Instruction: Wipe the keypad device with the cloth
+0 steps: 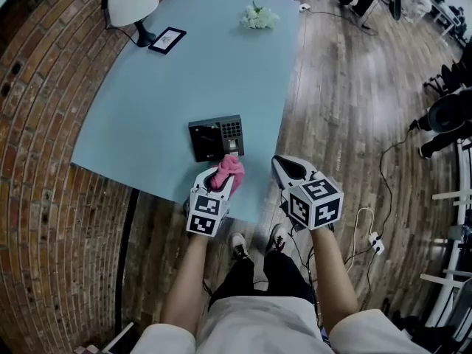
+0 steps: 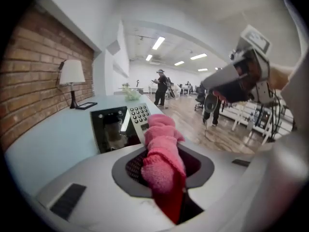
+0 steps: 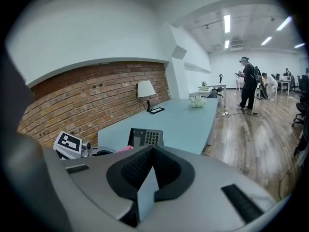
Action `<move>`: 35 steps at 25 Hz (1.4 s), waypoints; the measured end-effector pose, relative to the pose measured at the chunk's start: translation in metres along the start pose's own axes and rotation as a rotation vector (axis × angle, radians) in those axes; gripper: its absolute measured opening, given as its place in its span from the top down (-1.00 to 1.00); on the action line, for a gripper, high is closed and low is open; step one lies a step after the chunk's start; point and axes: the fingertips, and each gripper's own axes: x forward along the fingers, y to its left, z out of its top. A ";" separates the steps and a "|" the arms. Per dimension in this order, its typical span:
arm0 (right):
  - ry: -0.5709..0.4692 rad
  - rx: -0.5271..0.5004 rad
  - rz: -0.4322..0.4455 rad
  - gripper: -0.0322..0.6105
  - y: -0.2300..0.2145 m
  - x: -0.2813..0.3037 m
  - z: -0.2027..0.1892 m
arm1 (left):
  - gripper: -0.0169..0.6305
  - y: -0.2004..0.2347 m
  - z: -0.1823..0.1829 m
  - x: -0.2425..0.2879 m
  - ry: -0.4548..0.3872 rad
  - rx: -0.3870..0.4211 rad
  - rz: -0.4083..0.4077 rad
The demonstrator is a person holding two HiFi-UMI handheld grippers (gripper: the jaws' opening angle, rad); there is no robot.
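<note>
The black keypad device [image 1: 215,137] lies on the pale blue table [image 1: 155,94] near its front edge, with a grey number pad on its right side [image 2: 139,115]. A pink cloth [image 1: 228,172] is clamped in my left gripper [image 1: 223,174], just short of the device's near edge; it bulges out of the jaws [image 2: 161,151]. My right gripper [image 1: 286,169] hangs beyond the table's right edge, over the floor, shut with nothing in it. From the right gripper view the device [image 3: 145,137] is ahead to the left.
A white lamp [image 1: 130,2] and a small black framed card [image 1: 167,40] stand at the table's far left. White flowers [image 1: 258,17] sit at the far end. Brick wall [image 1: 29,124] runs along the left. Cables and a power strip [image 1: 375,242] lie on the wooden floor at right. People stand farther off.
</note>
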 end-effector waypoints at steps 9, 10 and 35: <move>-0.196 0.038 0.027 0.86 0.031 -0.097 0.014 | 0.51 -0.021 0.054 -0.107 -0.170 -0.054 0.094; -0.213 0.025 0.031 0.86 0.034 -0.111 0.018 | 0.51 -0.027 0.062 -0.121 -0.187 -0.048 0.108; -0.381 -0.169 0.047 0.86 0.130 -0.442 -0.028 | 0.51 -0.287 0.115 -0.368 -0.447 0.034 0.257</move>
